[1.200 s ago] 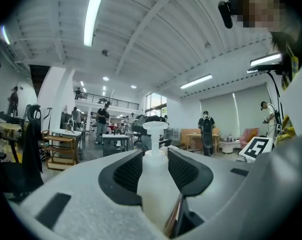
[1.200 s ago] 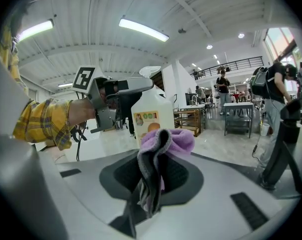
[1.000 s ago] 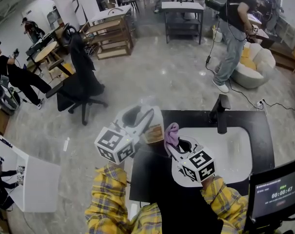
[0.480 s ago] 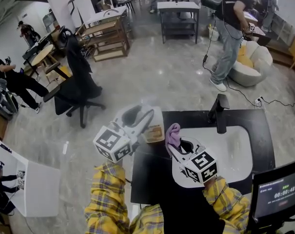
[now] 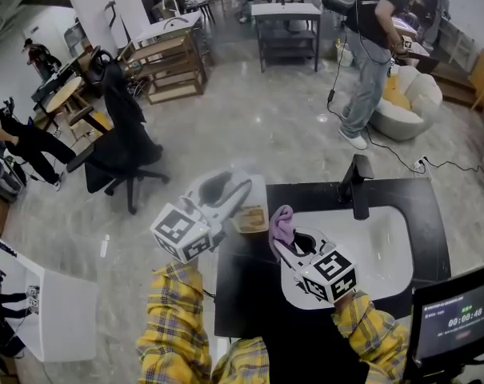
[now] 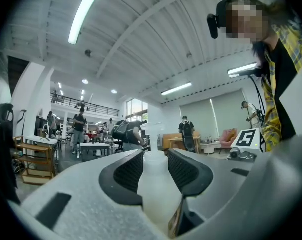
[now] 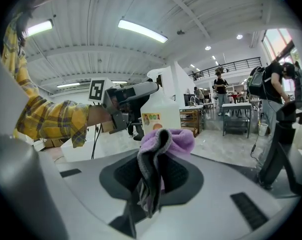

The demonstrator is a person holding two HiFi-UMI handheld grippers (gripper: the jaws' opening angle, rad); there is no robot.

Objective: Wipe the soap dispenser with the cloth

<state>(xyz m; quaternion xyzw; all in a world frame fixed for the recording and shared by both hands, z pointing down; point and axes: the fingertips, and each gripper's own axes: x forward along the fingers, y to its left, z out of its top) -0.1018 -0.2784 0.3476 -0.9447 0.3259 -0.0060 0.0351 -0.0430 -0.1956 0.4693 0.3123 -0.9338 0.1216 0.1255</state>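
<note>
Left tongs (image 6: 154, 156) grip soap dispenser (image 6: 158, 196); right tongs (image 7: 153, 165) pinch cloth (image 7: 171, 139).

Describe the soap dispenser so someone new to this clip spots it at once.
Start at the black counter with the white sink. At its left edge, the jaws of the left gripper clamp the soap dispenser: a translucent white pump bottle with an orange label. Its only close neighbour, the purple cloth in the right gripper, is soft and coloured.

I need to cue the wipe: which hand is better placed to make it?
Right. The right tool is shut on the purple cloth, and the soap dispenser, clamped in the left tool, stands just ahead of it. The left should probably just hold.
</note>
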